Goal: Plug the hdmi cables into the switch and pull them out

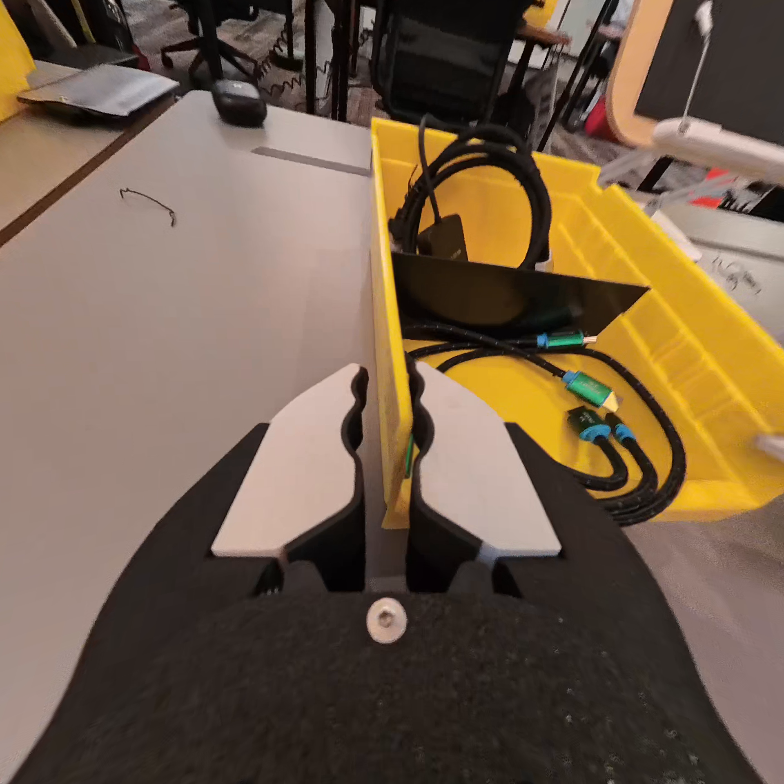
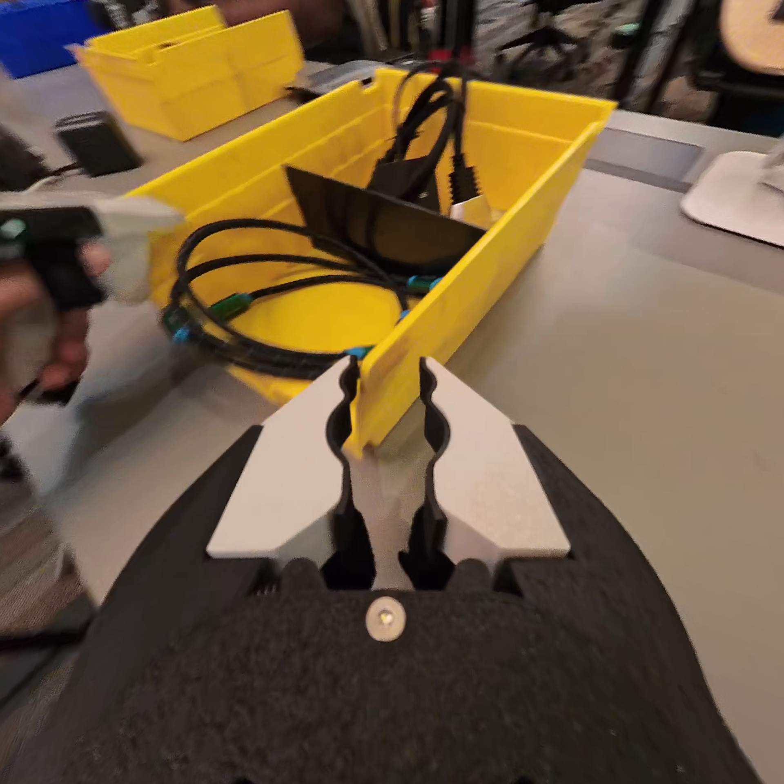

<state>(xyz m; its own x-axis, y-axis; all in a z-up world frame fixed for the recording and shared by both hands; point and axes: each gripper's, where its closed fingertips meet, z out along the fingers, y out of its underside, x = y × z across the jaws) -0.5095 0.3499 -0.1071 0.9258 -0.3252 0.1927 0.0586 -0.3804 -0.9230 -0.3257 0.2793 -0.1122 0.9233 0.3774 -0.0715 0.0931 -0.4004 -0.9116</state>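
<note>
A yellow bin stands on the grey table. Behind its black divider lies the black switch with a coiled black cable. In front lie braided HDMI cables with green plugs. My left gripper straddles the bin's left wall near the front corner with a narrow gap; the right pad touches the wall. My right gripper is open around the front end of the bin's right wall. The right wrist view also shows the switch, the green plugs, and the left gripper, blurred.
A second yellow bin and a black box sit at the back left. A white stand base is at the right. A black case and a thin wire lie on the table. A hand holds the left gripper. Spacing between my two grippers at the tips: around 20 cm. My left gripper's tips are some 20 cm from the black switch.
</note>
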